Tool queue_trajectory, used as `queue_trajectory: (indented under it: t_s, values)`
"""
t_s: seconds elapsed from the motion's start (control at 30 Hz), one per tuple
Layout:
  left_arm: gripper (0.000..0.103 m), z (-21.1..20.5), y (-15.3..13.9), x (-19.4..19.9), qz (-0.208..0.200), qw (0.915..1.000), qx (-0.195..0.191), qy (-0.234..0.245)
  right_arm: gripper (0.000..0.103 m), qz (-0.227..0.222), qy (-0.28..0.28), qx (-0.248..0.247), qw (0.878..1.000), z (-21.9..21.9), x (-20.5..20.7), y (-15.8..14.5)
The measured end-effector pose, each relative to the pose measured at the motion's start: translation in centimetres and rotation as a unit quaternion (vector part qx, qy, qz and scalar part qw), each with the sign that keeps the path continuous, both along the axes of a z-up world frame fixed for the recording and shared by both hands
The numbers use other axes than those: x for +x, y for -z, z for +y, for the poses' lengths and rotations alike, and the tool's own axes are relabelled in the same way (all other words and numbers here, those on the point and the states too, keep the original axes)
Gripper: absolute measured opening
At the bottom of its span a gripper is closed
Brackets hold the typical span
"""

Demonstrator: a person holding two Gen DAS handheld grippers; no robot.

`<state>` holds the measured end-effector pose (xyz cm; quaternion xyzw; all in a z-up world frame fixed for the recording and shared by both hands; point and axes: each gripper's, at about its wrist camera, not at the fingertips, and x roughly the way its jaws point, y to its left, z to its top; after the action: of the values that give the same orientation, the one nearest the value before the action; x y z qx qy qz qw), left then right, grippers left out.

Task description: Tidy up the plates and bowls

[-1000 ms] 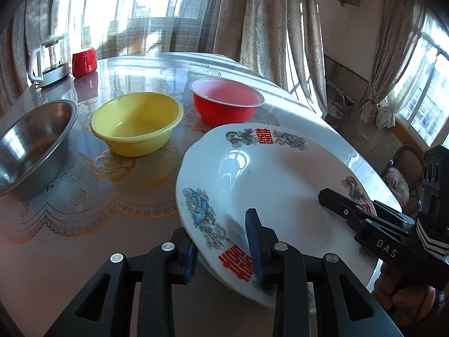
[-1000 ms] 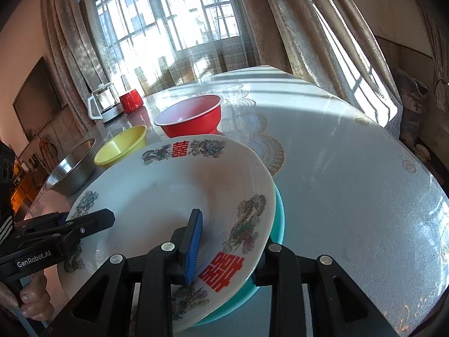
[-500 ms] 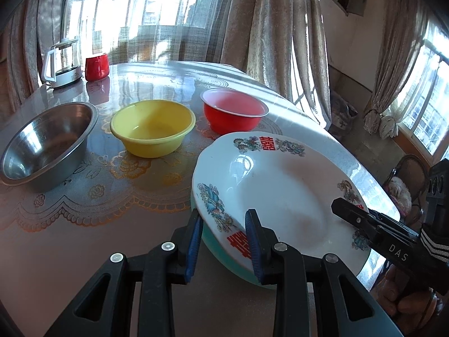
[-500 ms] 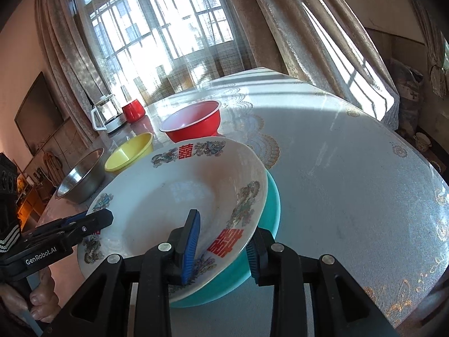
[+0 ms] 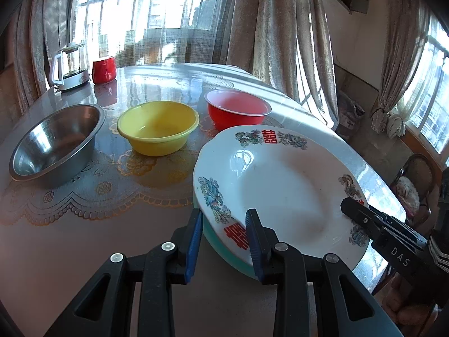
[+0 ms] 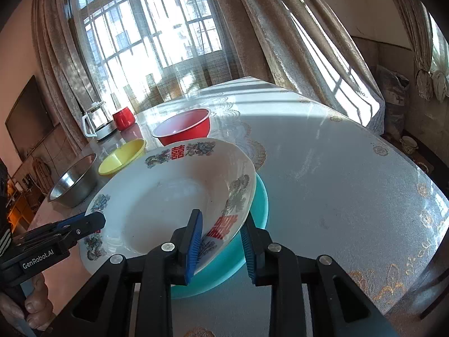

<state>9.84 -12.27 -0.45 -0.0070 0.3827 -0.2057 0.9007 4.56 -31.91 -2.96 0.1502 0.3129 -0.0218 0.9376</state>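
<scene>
1. The white plate (image 5: 280, 185) with red characters and dragon pictures lies on top of a teal plate (image 6: 252, 224), at the near edge of the table (image 6: 336, 168).
2. The left gripper (image 5: 224, 233) stands at the plate's 7 o'clock rim. Its jaws are partly open, one blue pad (image 5: 193, 238) outside the rim and one over it; a gap shows on both sides, so it does not clamp the plate.
3. The right gripper (image 6: 221, 238) is at the opposite rim, also partly open. The rim passes between its pads; I cannot tell if the pads touch it.
4. In the left wrist view, three bowls stand in a row beyond the plates: a steel bowl (image 5: 56, 143) at 10 o'clock, a yellow bowl (image 5: 157, 126) at 11 o'clock, a red bowl (image 5: 237, 109) at 12 o'clock, just behind the white plate.
5. At the far side of the table are a glass kettle (image 5: 68, 68) and a red cup (image 5: 103, 68), side by side.
</scene>
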Motion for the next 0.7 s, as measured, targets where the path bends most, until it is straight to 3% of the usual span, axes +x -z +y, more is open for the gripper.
queue_trajectory:
  t_s: [0.33,0.7]
  values:
    - [0.032,-0.1,0.0,-0.4,-0.004,1.0,0.001,-0.003,0.025,0.002,-0.001,0.017,1.0,-0.3,0.0,0.3]
    - [0.032,1.5,-0.6,-1.0,-0.011,0.9995,-0.022,-0.02,0.029,0.002,0.011,0.021,1.0,-0.5,-1.2,-0.4]
